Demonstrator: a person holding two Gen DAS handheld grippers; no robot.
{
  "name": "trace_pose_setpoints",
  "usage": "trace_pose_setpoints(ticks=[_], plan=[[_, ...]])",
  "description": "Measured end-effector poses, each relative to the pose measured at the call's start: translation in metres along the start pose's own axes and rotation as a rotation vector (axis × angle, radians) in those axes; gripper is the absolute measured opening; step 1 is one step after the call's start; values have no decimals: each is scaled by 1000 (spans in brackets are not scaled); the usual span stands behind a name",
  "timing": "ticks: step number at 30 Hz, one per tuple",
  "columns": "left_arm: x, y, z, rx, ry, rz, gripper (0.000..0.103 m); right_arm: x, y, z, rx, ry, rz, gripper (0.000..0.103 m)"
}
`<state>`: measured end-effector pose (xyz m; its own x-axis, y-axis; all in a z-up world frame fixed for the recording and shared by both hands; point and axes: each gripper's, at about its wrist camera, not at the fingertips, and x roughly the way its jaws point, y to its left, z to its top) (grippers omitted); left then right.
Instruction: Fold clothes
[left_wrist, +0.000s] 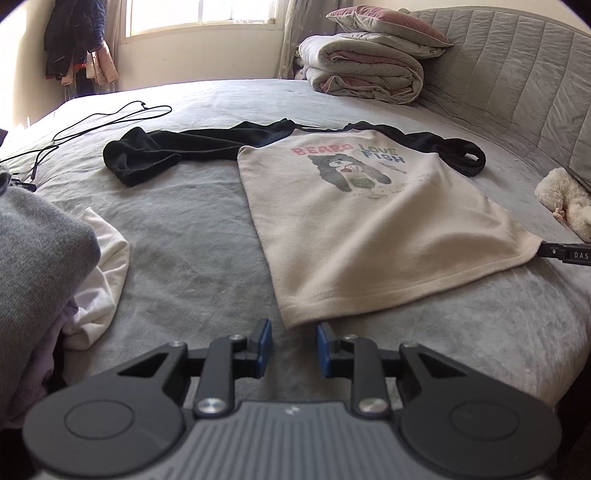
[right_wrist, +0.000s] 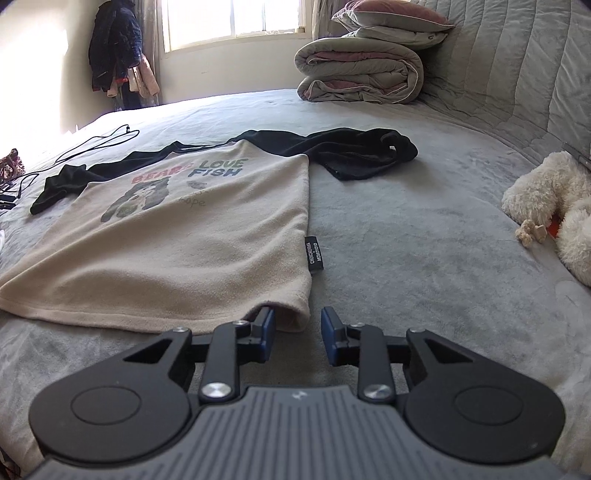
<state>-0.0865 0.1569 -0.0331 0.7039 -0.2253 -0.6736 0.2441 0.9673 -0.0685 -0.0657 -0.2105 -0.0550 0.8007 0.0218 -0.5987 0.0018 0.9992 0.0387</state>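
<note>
Hovering with jaws parted on left gripper (left_wrist: 293, 341) and right gripper (right_wrist: 297, 328) at shirt (left_wrist: 369, 236) hem corners, risking pinching the blanket (left_wrist: 184, 240) beneath too.

folded quilt (left_wrist: 364, 70), pillow (left_wrist: 388, 22), plush toy (right_wrist: 550, 206), cable (left_wrist: 107, 120)

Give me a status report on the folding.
Left gripper open, right gripper open, both at hem. Cream fleece bear-print shirt with black sleeves flat, unfolded. Nothing in the way.

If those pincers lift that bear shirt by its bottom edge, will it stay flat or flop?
The bear shirt will probably flop: it lies limp, rippled over the bed. Its fleecy-looking cloth likely grips rather than slips. The black sleeves, loosely bunched, would likely trail behind.
</note>
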Motion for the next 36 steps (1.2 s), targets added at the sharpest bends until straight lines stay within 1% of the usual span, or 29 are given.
trace_pose_setpoints(ticks=[2,3,5,6,9,11,14,18,22,26,29,31,33,34,36], plan=[[3,-1,-1,-2,-6,17,21,5,3,-1,4,-11,-10,27],[4,-2,-1,5,-14,28,17,9,5,-1,4,-11,-15,22],[6,-5,-1,14,-23,54,4,14,11,-2,-27,-7,-32,11],[6,-6,-1,17,-27,70,0,13,12,-2,-43,-11,-47,7],[-3,-6,1,16,-36,128,0,6,13,1,-77,-20,-98,7],[-12,-4,3,12,-43,158,0,-4,10,6,-93,-29,-117,6],[-29,5,7,-38,-58,169,0,-20,7,13,-140,-50,-147,6],[-44,10,5,-105,-61,102,0,-36,7,23,-219,-53,-161,6],[-35,21,4,-186,-6,21,0,-34,9,23,-310,-13,-185,6],[-27,31,3,-266,48,-60,1,-18,6,12,-328,57,-182,6],[-22,35,1,-315,71,-89,8,-7,3,4,-314,106,-175,6],[-20,39,0,-344,82,-104,17,-1,2,0,-305,135,-171,6],[-18,42,0,-367,98,-110,23,1,3,-2,-308,147,-170,6],[-16,42,1,-371,102,-114,25,0,3,-1,-313,149,-167,6],[-9,40,5,-381,119,-133,26,-3,3,-1,-324,153,-159,6]])
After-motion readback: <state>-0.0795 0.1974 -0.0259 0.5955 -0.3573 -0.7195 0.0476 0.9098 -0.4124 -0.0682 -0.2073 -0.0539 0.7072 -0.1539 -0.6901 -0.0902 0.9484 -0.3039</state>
